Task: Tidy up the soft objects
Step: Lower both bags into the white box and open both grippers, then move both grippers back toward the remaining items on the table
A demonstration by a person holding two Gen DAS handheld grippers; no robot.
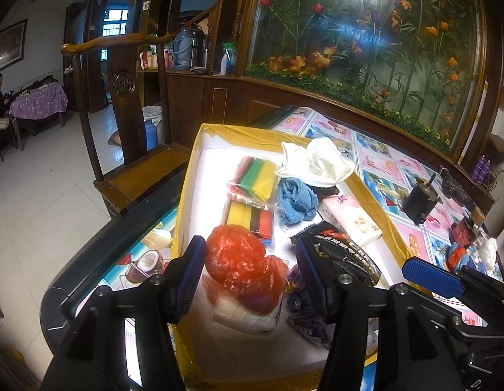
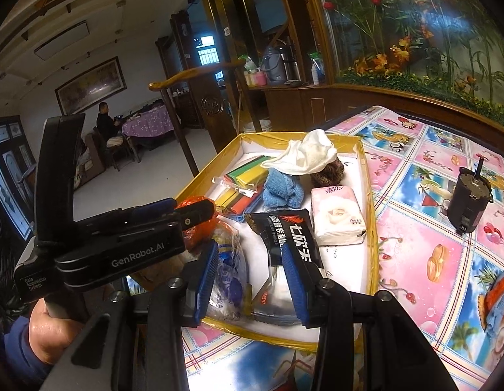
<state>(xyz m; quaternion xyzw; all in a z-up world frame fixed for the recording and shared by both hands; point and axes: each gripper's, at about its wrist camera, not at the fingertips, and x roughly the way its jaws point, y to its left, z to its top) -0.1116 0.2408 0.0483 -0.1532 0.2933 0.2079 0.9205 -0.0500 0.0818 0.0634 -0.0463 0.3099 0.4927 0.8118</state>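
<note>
Here, the left gripper [image 1: 248,267] stands partly open astride the crumpled red plastic bag [image 1: 244,272] in the yellow-rimmed cardboard box [image 1: 187,176]; the right gripper [image 2: 248,280], likewise part-open and empty, angles downward over the black snack packet [image 2: 284,231].

A yellow-rimmed box [image 1: 190,176] with a white floor holds the soft things. Far end: a crumpled white cloth [image 1: 314,161] draped over a bunched blue towel [image 1: 297,200], with a brown knitted lump [image 2: 328,171], perhaps a scrubber, beside them. Left: two packs of coloured strips [image 1: 255,177]. Right: a pink tissue pack [image 2: 338,215] lying flat. Near: a crumpled red bag [image 1: 244,268] and a black packet [image 2: 284,231].
</note>
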